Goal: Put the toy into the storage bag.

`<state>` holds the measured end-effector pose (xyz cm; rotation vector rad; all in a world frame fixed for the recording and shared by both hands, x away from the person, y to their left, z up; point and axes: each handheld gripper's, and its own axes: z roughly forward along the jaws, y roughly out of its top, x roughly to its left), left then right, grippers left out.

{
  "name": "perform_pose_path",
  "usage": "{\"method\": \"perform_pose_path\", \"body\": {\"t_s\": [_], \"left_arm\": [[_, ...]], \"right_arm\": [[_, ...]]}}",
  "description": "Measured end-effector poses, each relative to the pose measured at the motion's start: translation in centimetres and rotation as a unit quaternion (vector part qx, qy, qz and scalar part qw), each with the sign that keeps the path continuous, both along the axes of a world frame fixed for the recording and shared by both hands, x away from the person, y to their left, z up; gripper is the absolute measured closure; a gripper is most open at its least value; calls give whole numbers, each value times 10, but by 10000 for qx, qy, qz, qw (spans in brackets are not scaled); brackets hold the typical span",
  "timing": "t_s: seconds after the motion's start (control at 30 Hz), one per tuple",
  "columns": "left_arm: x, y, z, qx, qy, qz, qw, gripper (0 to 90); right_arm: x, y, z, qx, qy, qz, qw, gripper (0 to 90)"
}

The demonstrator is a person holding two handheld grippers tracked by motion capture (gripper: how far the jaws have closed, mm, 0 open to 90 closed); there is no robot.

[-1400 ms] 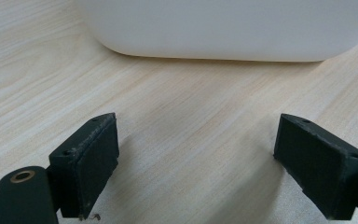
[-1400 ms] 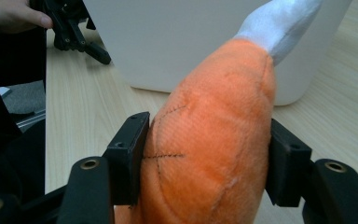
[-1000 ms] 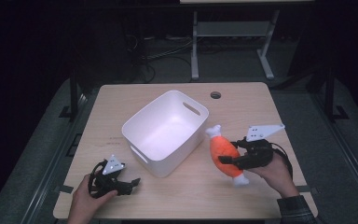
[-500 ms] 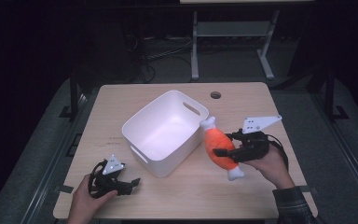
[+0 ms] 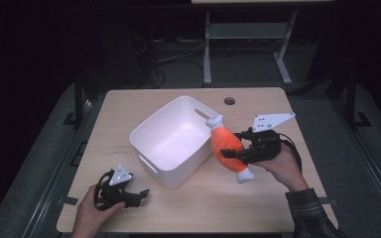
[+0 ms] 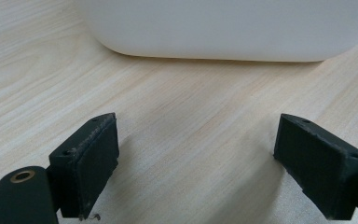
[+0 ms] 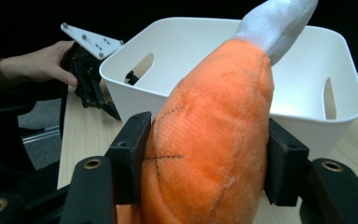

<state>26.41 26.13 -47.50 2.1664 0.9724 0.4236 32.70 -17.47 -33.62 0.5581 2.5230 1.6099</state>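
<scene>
Holding orange plush toy (image 5: 227,147) in my right gripper (image 5: 241,152), jaws pinching its middle, lifted off worktop (image 5: 258,198) just right of white bin (image 5: 176,171). Pick-up done; drop into bin left. My left gripper (image 5: 138,194) rests near left, jaws spread, nothing between.

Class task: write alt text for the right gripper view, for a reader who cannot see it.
Two black jaws of the right gripper clamp an orange plush toy with a white tip, held upright in the foreground. Behind it sits a white bin with slotted handles on a wooden table. At the far left, a hand holds the left gripper beside the bin.
</scene>
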Motion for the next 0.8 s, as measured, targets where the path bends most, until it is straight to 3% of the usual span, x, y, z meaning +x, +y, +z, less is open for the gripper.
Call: {"method": "perform_pose_path", "body": {"t_s": [0.37,0.8], "left_arm": [[0,0,0,-6,-5,0,10000,129],[0,0,0,-6,-8,0,10000,129]], "right_arm": [[9,14,14,47,-118,89,9999,415],[30,40,29,129,-195,226,9995,414]]}}
